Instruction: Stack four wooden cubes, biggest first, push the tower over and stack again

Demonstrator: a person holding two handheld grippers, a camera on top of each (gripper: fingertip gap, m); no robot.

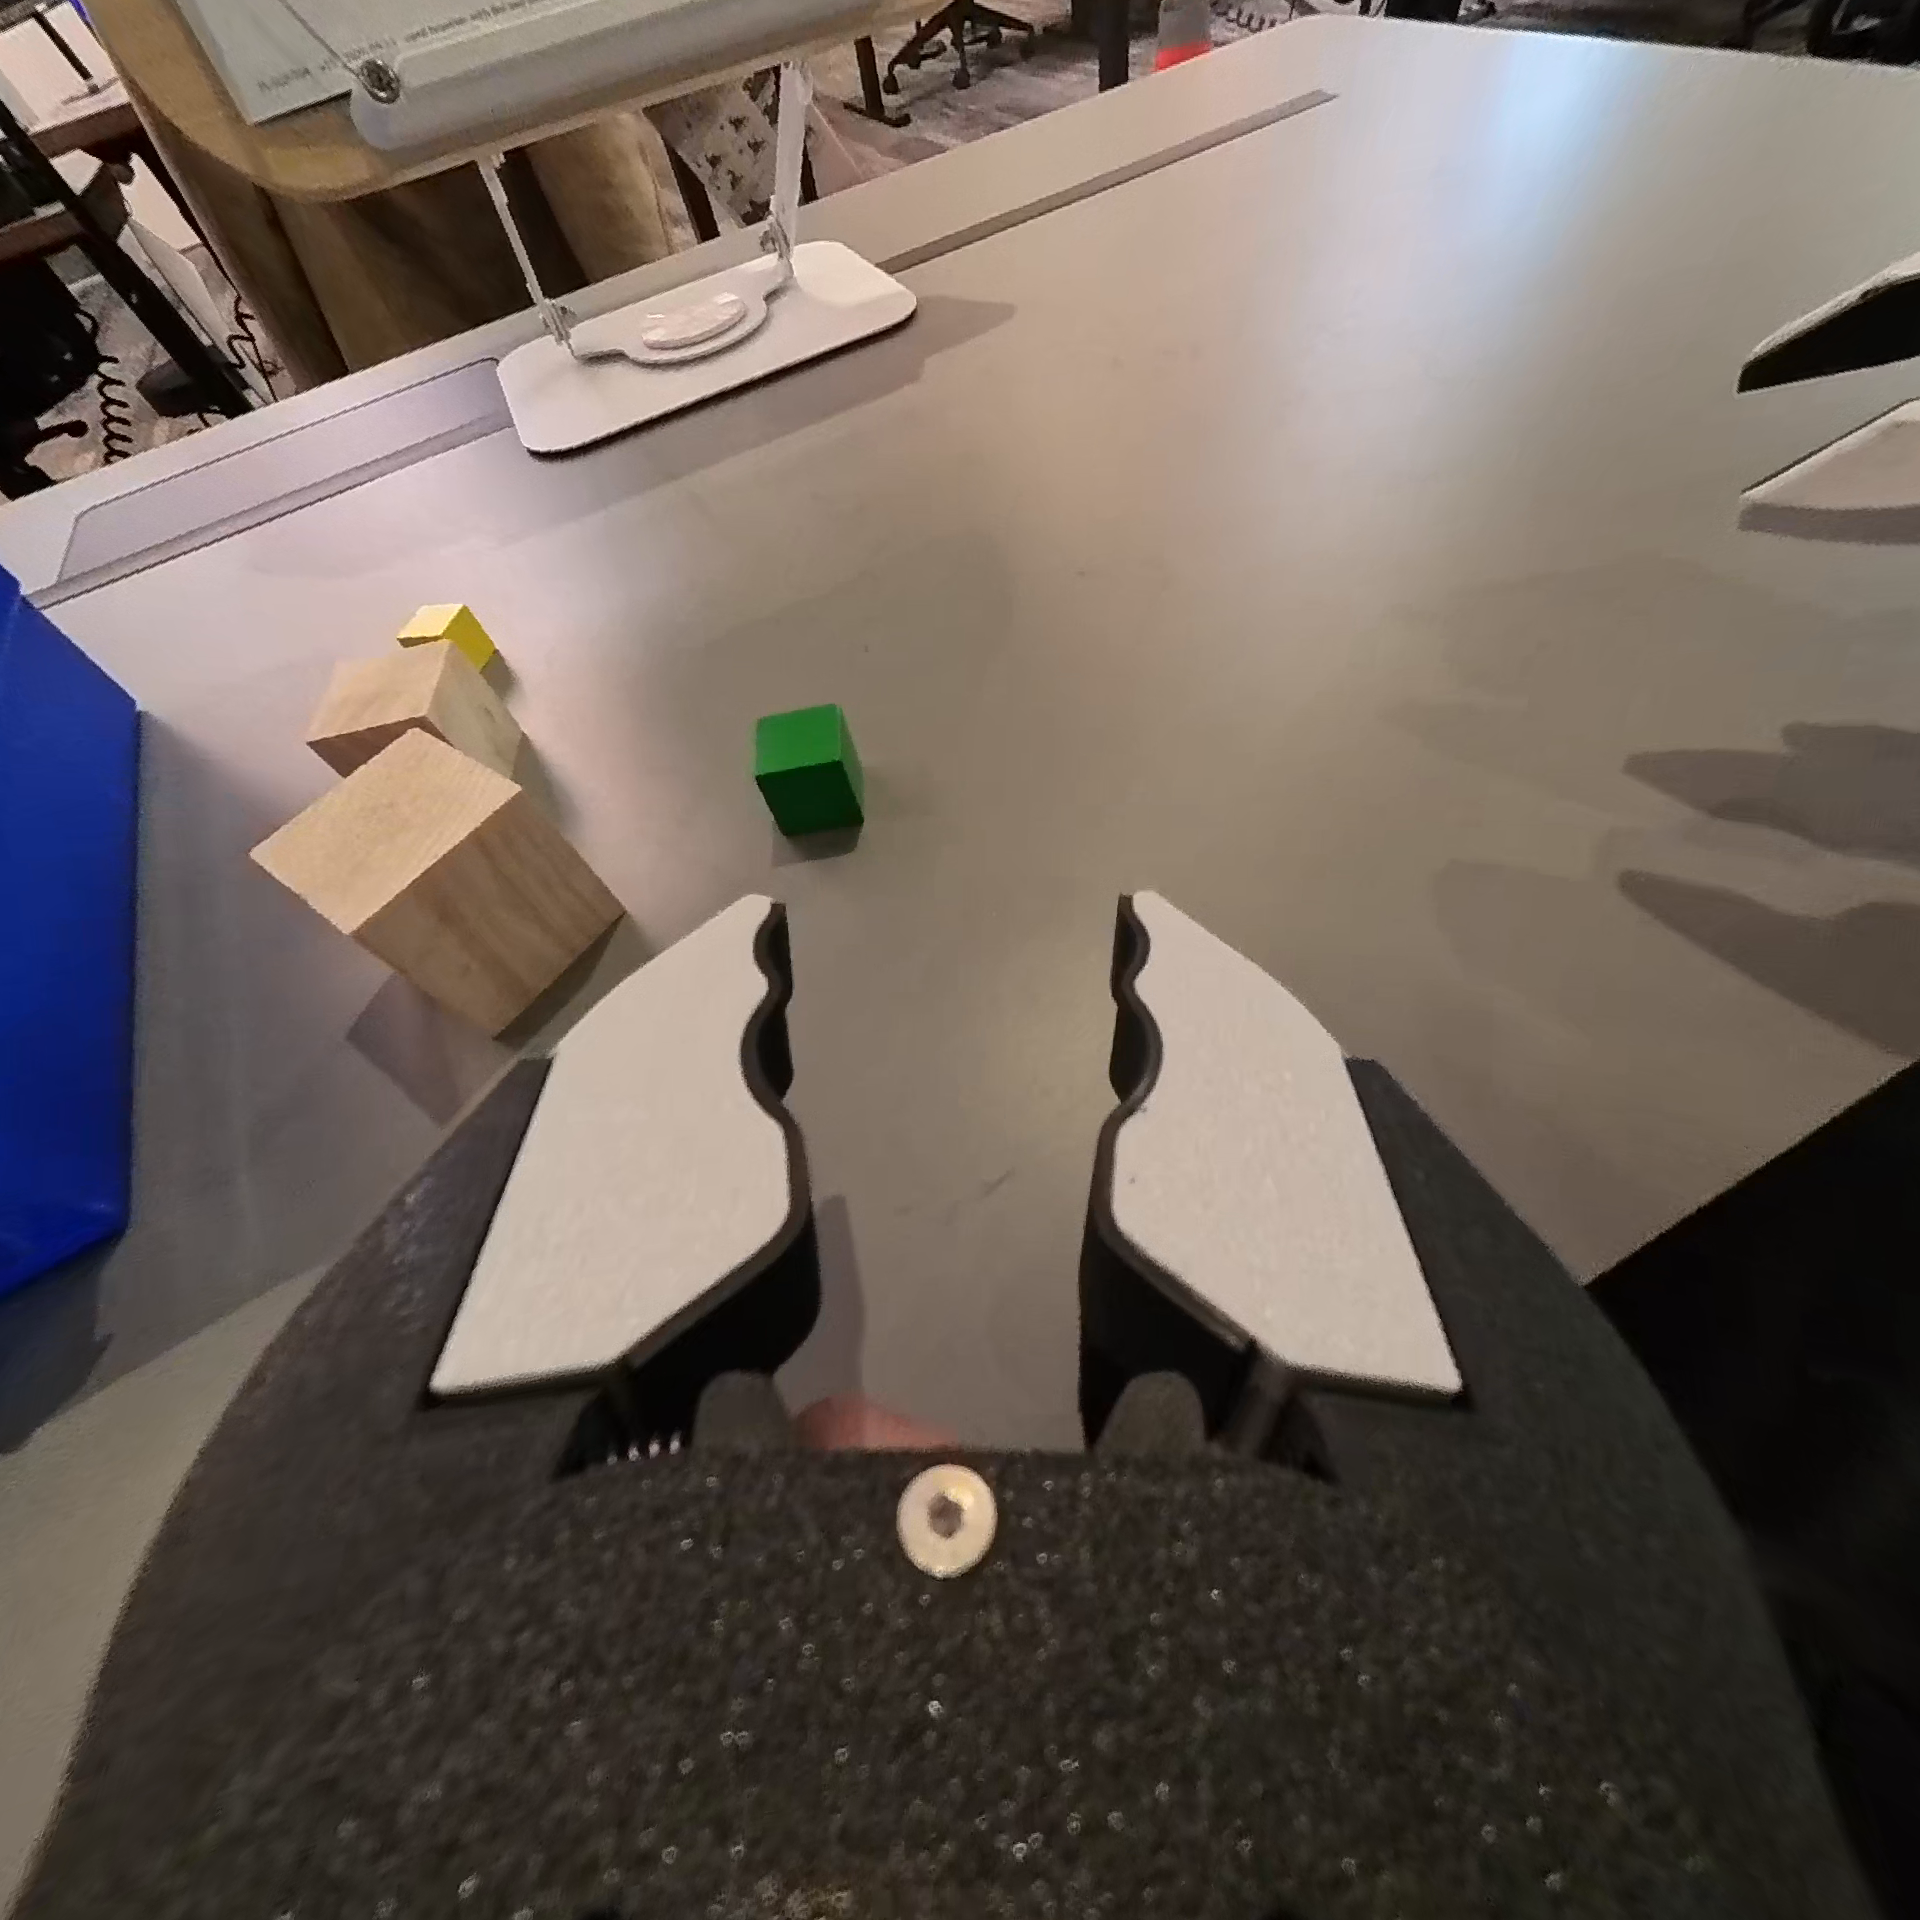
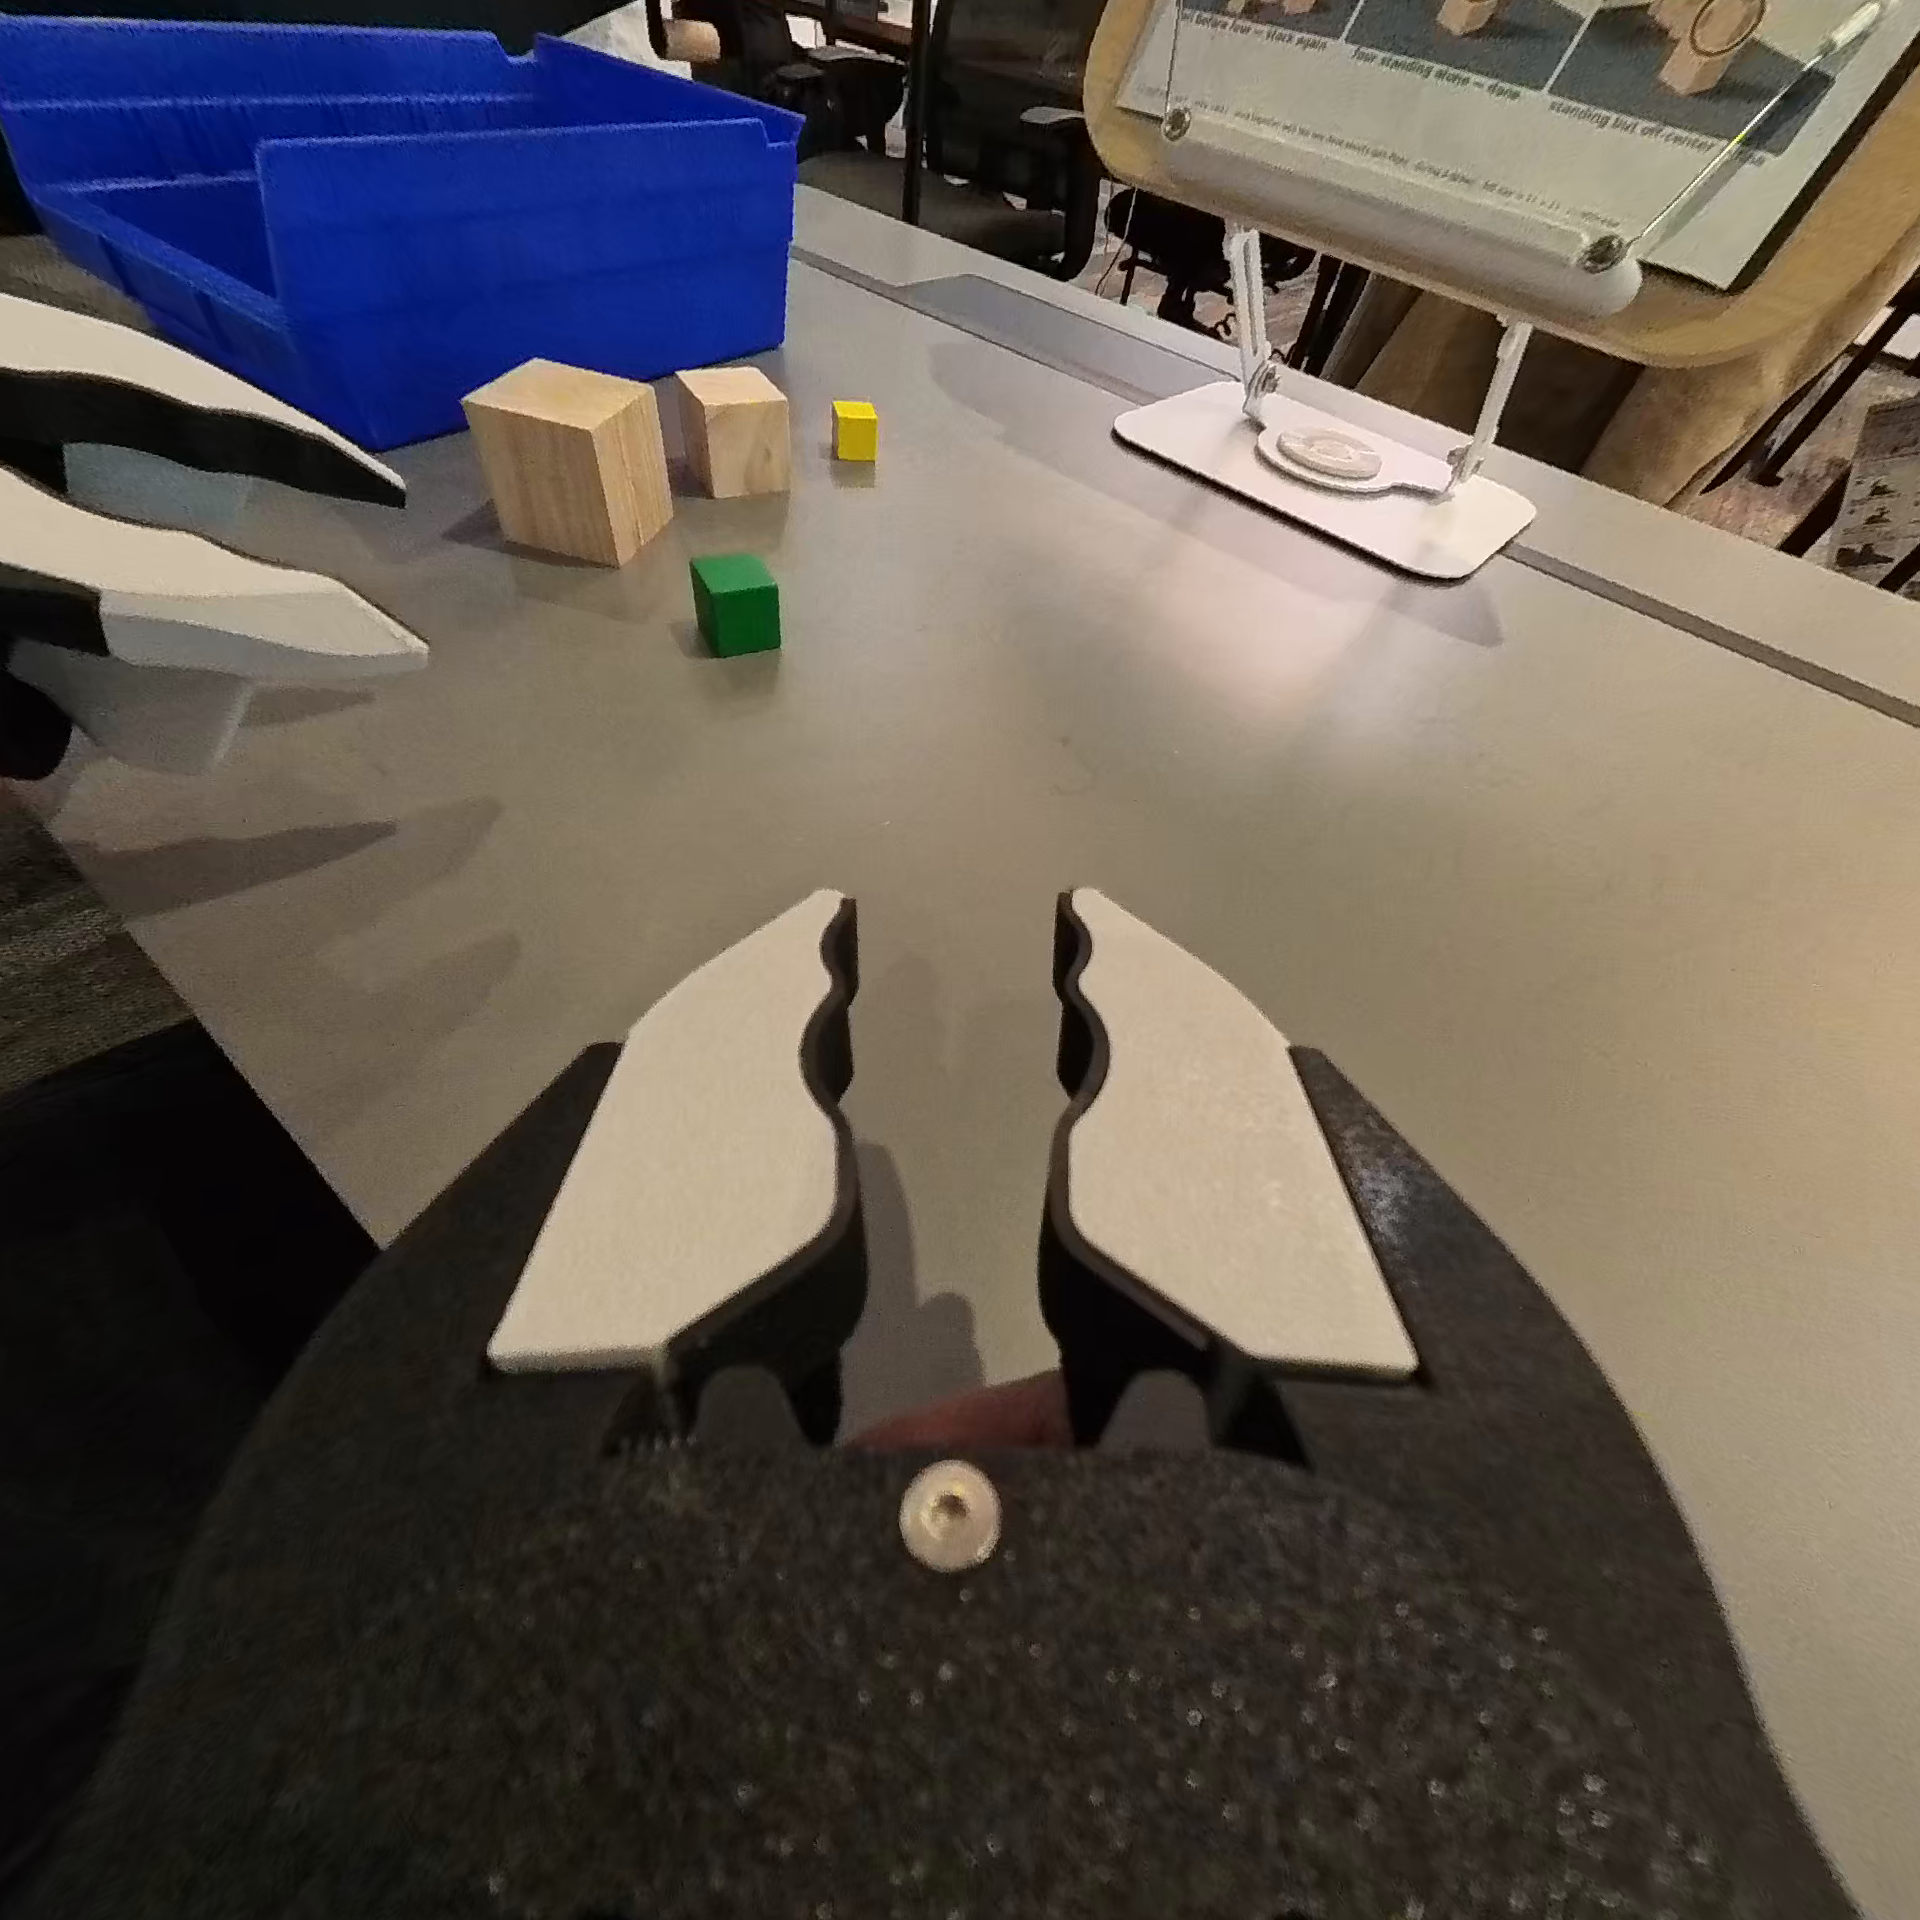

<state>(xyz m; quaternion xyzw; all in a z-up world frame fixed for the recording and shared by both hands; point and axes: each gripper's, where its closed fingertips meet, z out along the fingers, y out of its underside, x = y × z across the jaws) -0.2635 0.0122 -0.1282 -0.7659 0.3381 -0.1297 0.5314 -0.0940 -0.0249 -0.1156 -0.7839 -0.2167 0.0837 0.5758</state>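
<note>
Four cubes lie apart on the grey table (image 1: 1247, 520). The biggest plain wood cube (image 1: 436, 883) sits at the left, a smaller wood cube (image 1: 416, 717) just behind it, a small yellow cube (image 1: 452, 634) behind that, and a green cube (image 1: 808, 769) to the right. My left gripper (image 1: 951, 914) is open and empty, a short way in front of the green cube. My right gripper (image 2: 956, 904) is open and empty over bare table, well short of the cubes: big wood (image 2: 566, 457), smaller wood (image 2: 735, 428), yellow (image 2: 854, 429), green (image 2: 736, 605). The left gripper's fingers (image 2: 260, 623) show at that view's left edge.
A blue bin (image 2: 416, 239) stands behind and left of the cubes. A white stand (image 2: 1330, 488) holding a picture card is at the table's back edge. The right gripper's fingertips (image 1: 1839, 353) show at the right edge of the left wrist view. To reach the green cube (image 1: 808, 769) in a straight line is about 9 centimetres for my left fingers, about 20 centimetres for my right.
</note>
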